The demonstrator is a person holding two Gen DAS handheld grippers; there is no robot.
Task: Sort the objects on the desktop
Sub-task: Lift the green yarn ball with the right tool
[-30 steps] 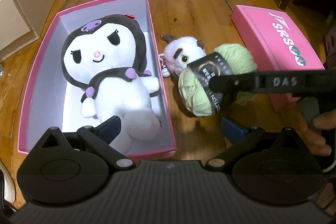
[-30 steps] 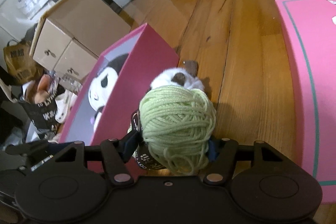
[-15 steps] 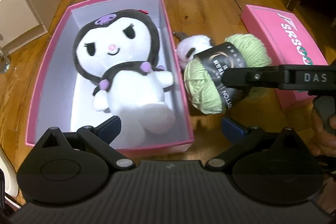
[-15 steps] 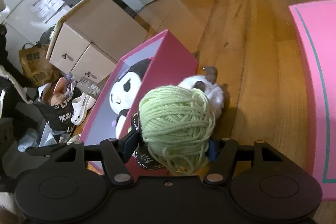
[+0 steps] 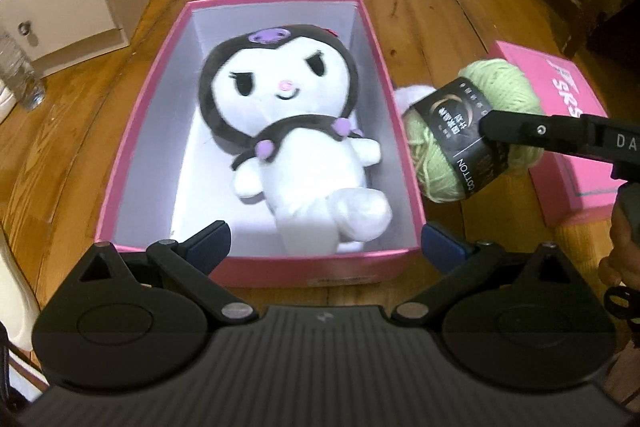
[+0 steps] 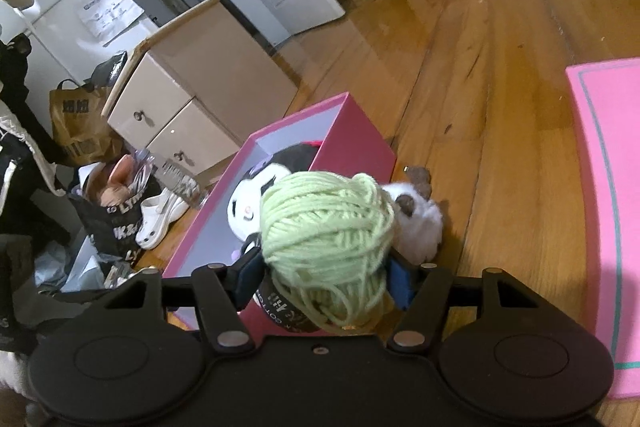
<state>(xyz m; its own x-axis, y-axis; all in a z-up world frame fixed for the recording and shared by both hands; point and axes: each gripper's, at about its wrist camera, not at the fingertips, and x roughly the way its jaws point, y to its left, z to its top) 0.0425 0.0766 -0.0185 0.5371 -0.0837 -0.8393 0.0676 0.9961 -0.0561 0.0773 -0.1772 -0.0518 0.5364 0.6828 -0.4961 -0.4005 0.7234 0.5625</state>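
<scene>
Just outside the right wall of the open pink box (image 5: pixel 400 131), the right gripper (image 6: pixel 324 277) is gripping a ball of green yarn (image 5: pixel 472 131) by its black paper band, holding it clear of the floor. The yarn's long axis is running roughly crosswise to the box wall, and the box interior is lying to the gripper's left, so a carry that way would bring it over the black-and-white plush (image 5: pixel 292 147) already lying lengthwise inside. The left gripper (image 5: pixel 324 247) is hovering at the box's near end with its jaws spread wide and nothing between them, farther from the yarn. A small white plush toy (image 6: pixel 416 223) on the floor is mostly hiding behind the yarn. The pink lid (image 5: pixel 560 131) is lying flat on the floor, cut off at the frame edge.
</scene>
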